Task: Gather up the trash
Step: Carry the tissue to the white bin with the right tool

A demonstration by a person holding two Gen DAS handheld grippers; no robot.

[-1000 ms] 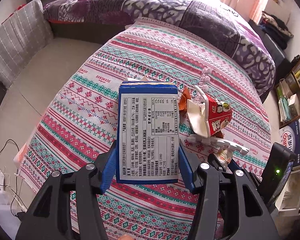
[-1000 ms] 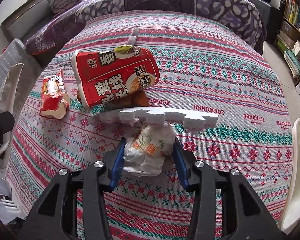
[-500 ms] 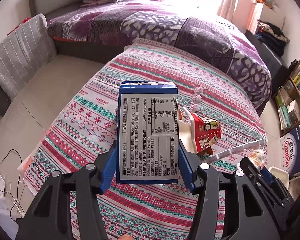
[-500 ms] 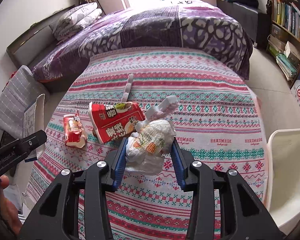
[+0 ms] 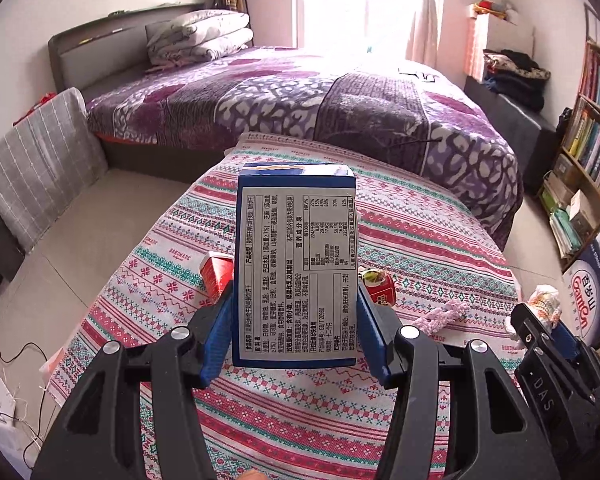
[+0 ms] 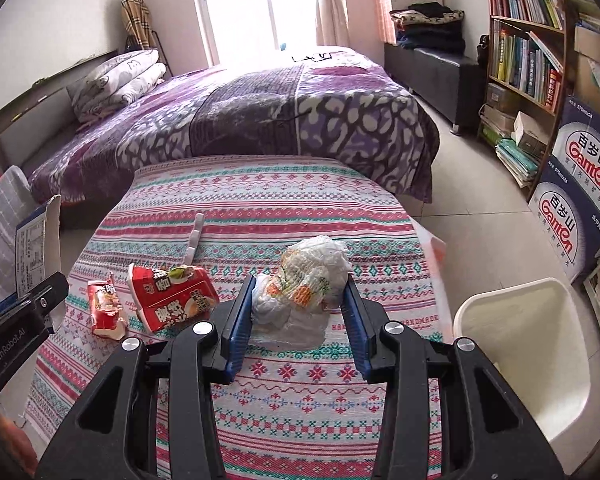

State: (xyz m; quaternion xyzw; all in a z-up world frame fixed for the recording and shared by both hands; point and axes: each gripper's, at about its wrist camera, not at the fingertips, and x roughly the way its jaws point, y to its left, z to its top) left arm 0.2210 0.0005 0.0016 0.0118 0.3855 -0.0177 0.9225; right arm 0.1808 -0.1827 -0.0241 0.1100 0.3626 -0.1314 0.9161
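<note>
With the blue biscuit box (image 5: 296, 268) clamped in the left gripper (image 5: 296, 320) and the crumpled wrapper (image 6: 304, 284) pinched in the right gripper (image 6: 298, 316), both grips are best kept firm — release only above the white bin (image 6: 476, 312) at lower right.

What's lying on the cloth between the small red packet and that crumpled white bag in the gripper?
In the right wrist view, a crushed red noodle cup lies between the small red packet and the crumpled white bag held by the right gripper.

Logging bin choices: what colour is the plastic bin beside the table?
Cream-white, plain; the plastic bin shows best in the right wrist view.
</note>
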